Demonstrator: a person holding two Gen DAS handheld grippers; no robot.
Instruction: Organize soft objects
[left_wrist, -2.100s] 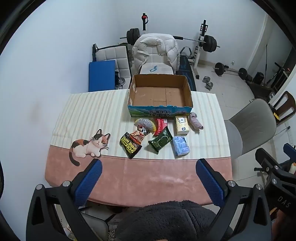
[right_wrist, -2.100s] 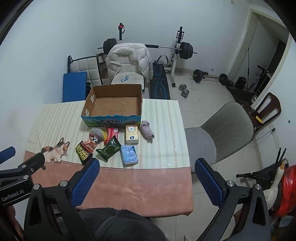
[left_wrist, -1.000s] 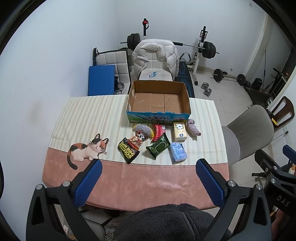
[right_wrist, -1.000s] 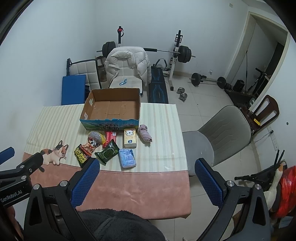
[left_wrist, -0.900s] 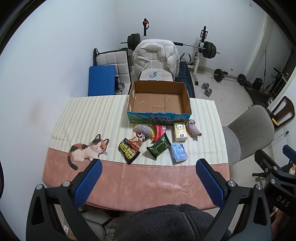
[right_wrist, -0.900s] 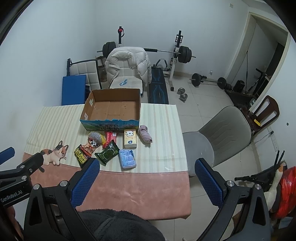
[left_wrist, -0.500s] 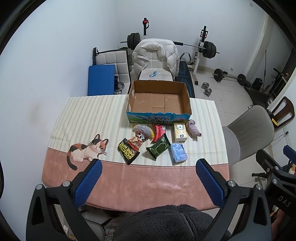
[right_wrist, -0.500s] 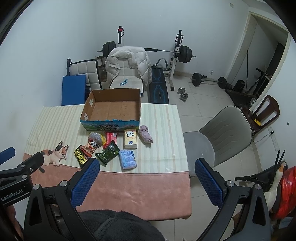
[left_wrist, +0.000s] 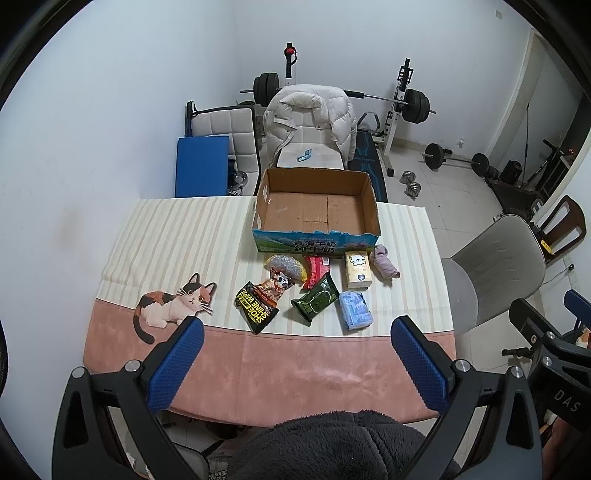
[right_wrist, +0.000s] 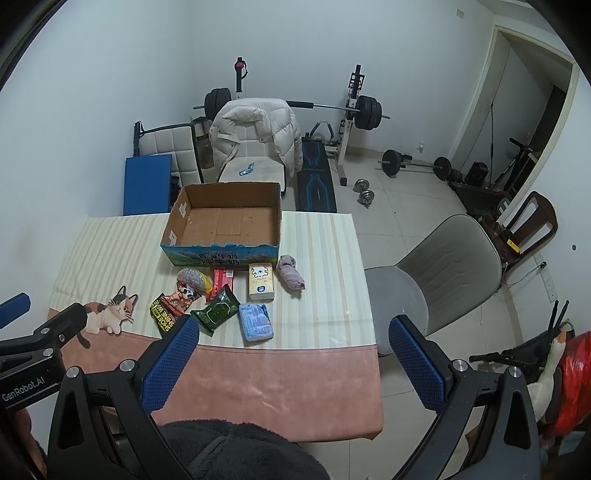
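Note:
An open, empty cardboard box (left_wrist: 316, 206) (right_wrist: 225, 221) stands at the far side of the table. In front of it lie several soft items: a pink rolled sock (left_wrist: 385, 261) (right_wrist: 291, 277), a yellow tissue pack (left_wrist: 357, 269) (right_wrist: 261, 281), a blue tissue pack (left_wrist: 355, 309) (right_wrist: 255, 321), a green wipes pack (left_wrist: 316, 303) (right_wrist: 218, 311), a black shoe-wipes pack (left_wrist: 255, 306), a red packet (left_wrist: 316, 266) and a silver-yellow scrubber (left_wrist: 286, 265). My left gripper (left_wrist: 295, 363) and right gripper (right_wrist: 291, 363) are both open and empty, high above the table's near edge.
The table (left_wrist: 295, 365) has a striped and pink cloth with a cat print (left_wrist: 173, 302). A grey chair (right_wrist: 439, 273) stands right of the table. A chair with a white jacket (left_wrist: 310, 118), a blue mat and weights stand behind.
Both grippers have drawn back and up a little from the table; the items look slightly smaller. Nothing on the table has moved.

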